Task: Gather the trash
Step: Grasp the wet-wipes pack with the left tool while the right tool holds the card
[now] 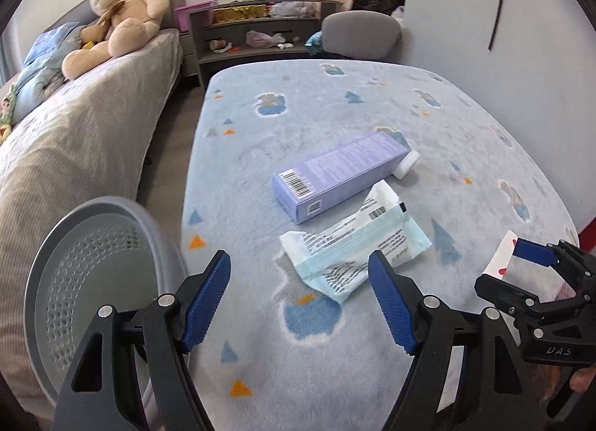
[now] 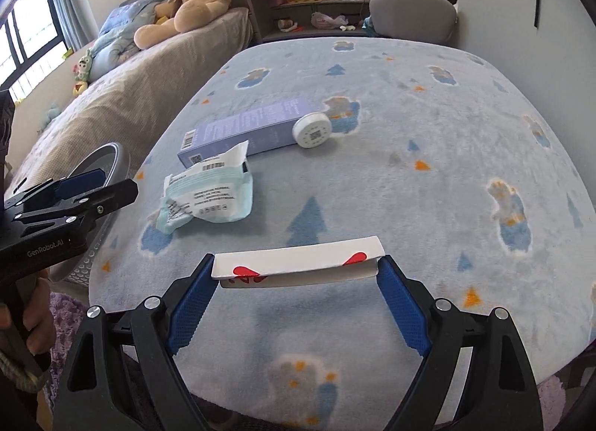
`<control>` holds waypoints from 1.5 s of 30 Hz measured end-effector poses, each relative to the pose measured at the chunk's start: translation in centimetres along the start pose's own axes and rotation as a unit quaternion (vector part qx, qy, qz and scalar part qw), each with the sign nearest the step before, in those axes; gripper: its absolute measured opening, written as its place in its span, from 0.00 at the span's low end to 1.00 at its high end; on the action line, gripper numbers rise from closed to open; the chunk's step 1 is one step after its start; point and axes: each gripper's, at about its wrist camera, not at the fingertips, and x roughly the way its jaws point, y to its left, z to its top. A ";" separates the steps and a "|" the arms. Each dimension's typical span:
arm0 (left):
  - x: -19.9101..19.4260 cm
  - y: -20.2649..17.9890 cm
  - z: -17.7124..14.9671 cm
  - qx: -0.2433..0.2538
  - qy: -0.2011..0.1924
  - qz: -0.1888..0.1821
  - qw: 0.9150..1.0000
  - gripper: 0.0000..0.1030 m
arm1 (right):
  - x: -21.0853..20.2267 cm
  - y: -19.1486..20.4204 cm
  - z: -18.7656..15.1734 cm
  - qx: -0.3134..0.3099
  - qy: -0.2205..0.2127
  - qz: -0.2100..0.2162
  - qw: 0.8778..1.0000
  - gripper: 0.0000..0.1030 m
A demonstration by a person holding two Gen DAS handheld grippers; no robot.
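A purple box (image 1: 337, 178) (image 2: 247, 129) lies on the blue blanket-covered table (image 1: 335, 114), with a white round cap (image 1: 408, 163) (image 2: 312, 130) at its far end. A crumpled white and light-blue wrapper (image 1: 354, 245) (image 2: 208, 192) lies just in front of the box. My left gripper (image 1: 300, 274) is open and empty, hovering just before the wrapper. My right gripper (image 2: 298, 273) is shut on a flat white carton with red hearts (image 2: 298, 261) (image 1: 501, 259), holding it by its two ends above the table's near edge.
A grey perforated trash bin (image 1: 85, 274) (image 2: 108, 166) stands off the table's left side, beside a bed (image 1: 74, 125) with a teddy bear (image 1: 123, 10). A grey chair back (image 1: 359, 34) and cluttered shelves (image 1: 257, 27) stand behind the table.
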 end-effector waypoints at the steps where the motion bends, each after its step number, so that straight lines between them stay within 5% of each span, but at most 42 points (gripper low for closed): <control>1: 0.3 -0.3 0.5 0.015 0.001 -0.008 1.000 0.71 | -0.2 -0.4 0.0 0.005 -0.001 -0.001 1.000 0.81; 15: 4.2 -2.8 3.5 0.087 0.033 -0.106 0.990 0.71 | -1.2 -3.1 -0.5 0.036 -0.014 0.002 0.999 0.81; 33: 7.2 -4.1 2.2 0.103 0.098 -0.125 0.982 0.71 | -2.4 -5.4 -1.4 0.063 -0.025 0.012 0.998 0.81; 45: 5.8 -5.7 0.6 0.067 0.093 -0.113 0.987 0.71 | -3.8 -6.2 -2.0 0.069 -0.036 0.010 0.997 0.81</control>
